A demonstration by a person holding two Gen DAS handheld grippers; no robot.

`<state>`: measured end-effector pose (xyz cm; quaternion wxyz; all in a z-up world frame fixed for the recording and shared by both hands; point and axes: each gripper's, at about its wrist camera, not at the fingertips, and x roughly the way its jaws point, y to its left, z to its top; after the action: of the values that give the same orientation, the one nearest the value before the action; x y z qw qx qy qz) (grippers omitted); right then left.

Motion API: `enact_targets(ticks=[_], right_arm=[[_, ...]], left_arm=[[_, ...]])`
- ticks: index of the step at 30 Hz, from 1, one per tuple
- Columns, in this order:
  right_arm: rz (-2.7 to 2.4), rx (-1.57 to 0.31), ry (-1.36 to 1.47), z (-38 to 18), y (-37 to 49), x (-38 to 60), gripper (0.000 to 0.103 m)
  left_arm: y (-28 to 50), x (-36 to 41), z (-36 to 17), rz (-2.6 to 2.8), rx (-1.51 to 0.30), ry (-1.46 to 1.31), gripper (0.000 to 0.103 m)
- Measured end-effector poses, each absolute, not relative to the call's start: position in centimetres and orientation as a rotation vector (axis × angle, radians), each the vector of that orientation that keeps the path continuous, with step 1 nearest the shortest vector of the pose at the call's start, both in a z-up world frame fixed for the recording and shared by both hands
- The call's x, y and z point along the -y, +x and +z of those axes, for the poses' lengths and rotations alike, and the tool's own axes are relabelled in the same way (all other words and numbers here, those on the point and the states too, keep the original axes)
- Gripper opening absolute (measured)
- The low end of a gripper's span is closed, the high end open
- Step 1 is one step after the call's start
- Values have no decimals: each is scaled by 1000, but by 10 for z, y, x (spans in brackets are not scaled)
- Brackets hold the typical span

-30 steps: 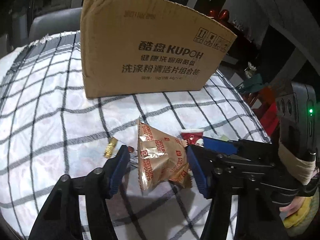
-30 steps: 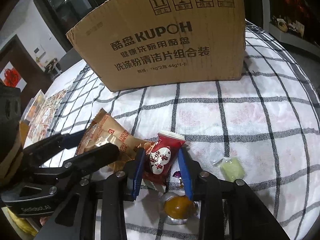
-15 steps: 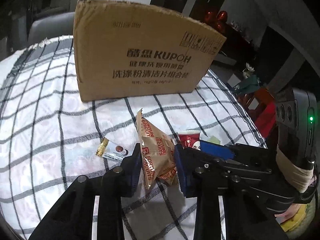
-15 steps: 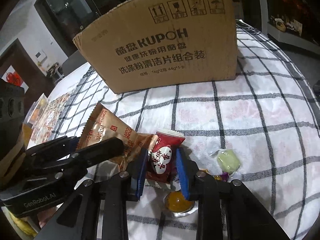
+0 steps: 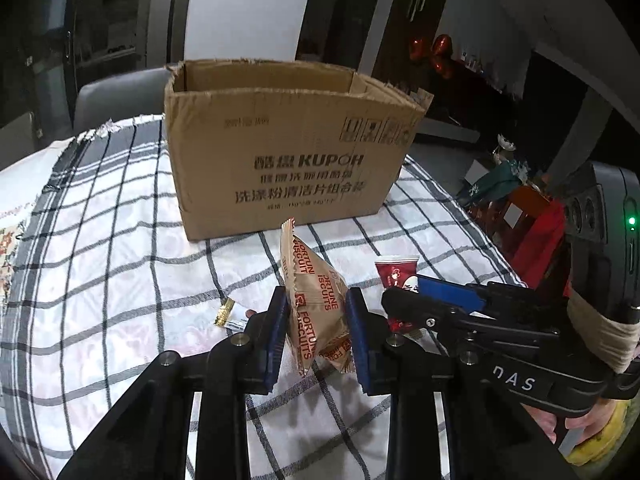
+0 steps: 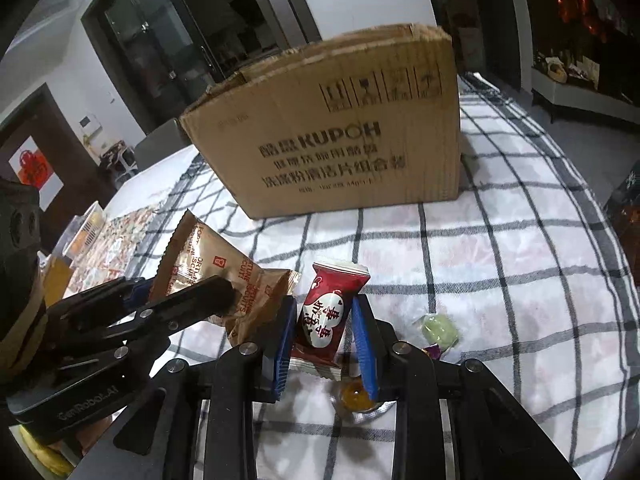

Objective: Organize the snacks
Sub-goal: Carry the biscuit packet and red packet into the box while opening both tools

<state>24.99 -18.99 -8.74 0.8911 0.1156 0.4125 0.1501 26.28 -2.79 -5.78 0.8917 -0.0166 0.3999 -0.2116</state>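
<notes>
Snacks are the business here, and two of them are in hand. The left gripper [image 5: 316,330] has just closed its blue pads on a gold foil biscuit packet [image 5: 316,304], puffy and crinkled with a serrated top edge, held upright above the cloth. The right gripper [image 6: 324,338] clamps a small dark red sweet packet [image 6: 326,312] with a white heart printed on it, glossy and pillow-shaped. In each grip the fingers stand narrow, pressed flat against the wrapper.

Judging by the scene, the sorting is at an early or middle stage: both packets are picked up, not yet placed. The cardboard box [image 5: 288,160], open at the top, plain brown with printed lettering, stands on the far side of the table and looks the likely destination; what it holds cannot be seen from here.

On the near part of the checked tablecloth [image 6: 500,280], soft and slightly fuzzy, more remains: a pale green wrapped candy [image 6: 440,330] to the right, a round amber jelly cup [image 6: 354,396] under the right gripper, and a small gold-ended sachet [image 5: 230,316] to the left.
</notes>
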Motion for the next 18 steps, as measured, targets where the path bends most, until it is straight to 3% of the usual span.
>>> enact_targets(ticks=[18], right_arm=[[313,-708,213,-28,243,198,30]], left_arm=[[252,23,3,-417,-695,-9,29]])
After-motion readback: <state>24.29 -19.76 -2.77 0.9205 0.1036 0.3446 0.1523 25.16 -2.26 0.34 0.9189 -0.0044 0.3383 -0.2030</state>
